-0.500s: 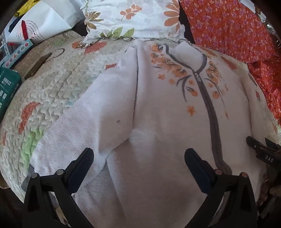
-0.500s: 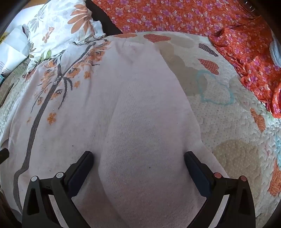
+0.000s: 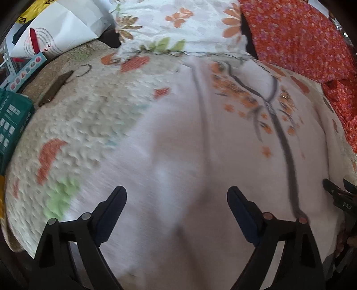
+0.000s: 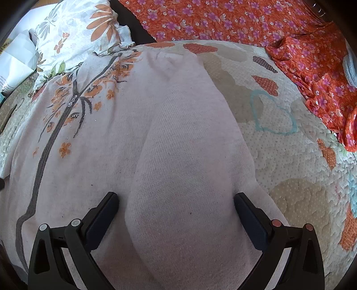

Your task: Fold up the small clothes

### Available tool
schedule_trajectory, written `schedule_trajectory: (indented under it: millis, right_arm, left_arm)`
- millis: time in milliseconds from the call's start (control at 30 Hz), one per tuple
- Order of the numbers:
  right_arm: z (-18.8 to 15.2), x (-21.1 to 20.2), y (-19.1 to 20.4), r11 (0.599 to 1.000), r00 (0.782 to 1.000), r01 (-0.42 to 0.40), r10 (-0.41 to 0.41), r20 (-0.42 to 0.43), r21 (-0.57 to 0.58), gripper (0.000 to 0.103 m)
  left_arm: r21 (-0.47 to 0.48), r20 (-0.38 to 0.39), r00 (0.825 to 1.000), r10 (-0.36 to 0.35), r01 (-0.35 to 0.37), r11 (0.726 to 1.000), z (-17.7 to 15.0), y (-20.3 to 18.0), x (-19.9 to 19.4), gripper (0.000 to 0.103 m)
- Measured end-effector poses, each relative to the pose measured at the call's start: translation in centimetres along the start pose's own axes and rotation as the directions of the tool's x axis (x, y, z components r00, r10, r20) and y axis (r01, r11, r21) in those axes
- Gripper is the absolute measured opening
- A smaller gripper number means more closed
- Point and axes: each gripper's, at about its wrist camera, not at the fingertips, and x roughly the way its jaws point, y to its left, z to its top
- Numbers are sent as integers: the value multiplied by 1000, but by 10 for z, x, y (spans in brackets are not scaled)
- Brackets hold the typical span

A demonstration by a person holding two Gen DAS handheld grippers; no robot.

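A small pale pink zip cardigan (image 3: 234, 160) with orange flower embroidery and a grey zip band lies front up on the quilted bed cover. My left gripper (image 3: 176, 200) is open, low over the garment's left sleeve and body; the view is motion-blurred. My right gripper (image 4: 176, 205) is open, its jaws standing either side of the right sleeve (image 4: 185, 178), which lies folded along the body. The cardigan (image 4: 93, 138) fills the left half of the right wrist view. The right gripper's tip (image 3: 337, 196) shows at the left wrist view's right edge.
Quilted cover (image 3: 73, 133) with orange and green shapes, also in the right wrist view (image 4: 290, 156). Floral pillow (image 3: 178, 29) behind the collar. Orange flowered fabric (image 4: 245, 20) at the back right. White paper bag (image 3: 62, 33) and green box (image 3: 13, 120) at the left.
The left gripper has moved left and forward over the garment, with blur. The left sleeve now looks drawn in along the body. The right gripper has hardly moved.
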Motion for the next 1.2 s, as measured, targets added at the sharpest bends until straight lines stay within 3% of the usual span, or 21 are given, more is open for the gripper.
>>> schedule_trajectory:
  millis: [100,300,333,367,400,433,500,567,633,733,800,967,1033,1133,1200]
  right_arm:
    - [-2,0,1,1000,1000,0,0,2,0,103]
    - [-1,0,2,1000,1000,5,-5,5,0,103]
    - [-1,0,2,1000,1000,4,-4,5,0,103]
    - [-1,0,2,1000,1000,4,-4,5,0,103]
    - [-1,0,2,1000,1000,2,-2,5,2,103]
    - [-1,0,2,1000,1000,1,-1,5,2,103]
    - [-1,0,2,1000,1000,-2,2,8,4,103]
    - [-1,0,2,1000,1000,1,-1,6,2,103]
    - [-1,0,2,1000,1000,-3,3,8,4,103]
    - [-1,0,2,1000,1000,4,-4,4,0,103]
    - [-1,0,1,1000,1000,4,-4,6,0,103]
    - [-1,1,2,1000,1000,21,-21,4,-8,103]
    - [-1,1,1,1000,1000,16,-16,3,-4,103]
    - [-1,1,1,1000,1000,7,-7,7,2,103]
    - [-1,1,2,1000,1000,10,-10,5,0,103]
  left_arm:
    - [9,-14,1000,27,-27,1000,16,31,4,91]
    - [11,-110,994,-16,17,1000,31,69,27,91]
    - [7,-124,991,-41,42,999,29,72,34,87]
    - [4,-143,988,-59,60,998,28,74,40,79]
    - [-2,-160,984,-77,78,997,25,75,47,47]
    - [9,-192,981,-41,43,999,23,76,47,33]
    - [-5,-189,980,-52,52,999,23,78,40,5]
    - [-15,-160,987,-11,9,1000,23,81,30,5]
    - [-29,-133,988,77,-82,996,24,90,19,4]
    - [-89,-108,969,223,-233,968,26,114,8,4]
    - [-141,-134,952,273,-291,946,26,134,5,5]
    - [-297,-158,973,168,-209,932,20,158,7,19]
    - [-308,-109,981,161,-187,933,20,149,-7,39]
    - [-320,-13,992,123,-120,940,19,126,-29,58]
    - [-308,46,997,66,-49,950,20,106,-41,64]
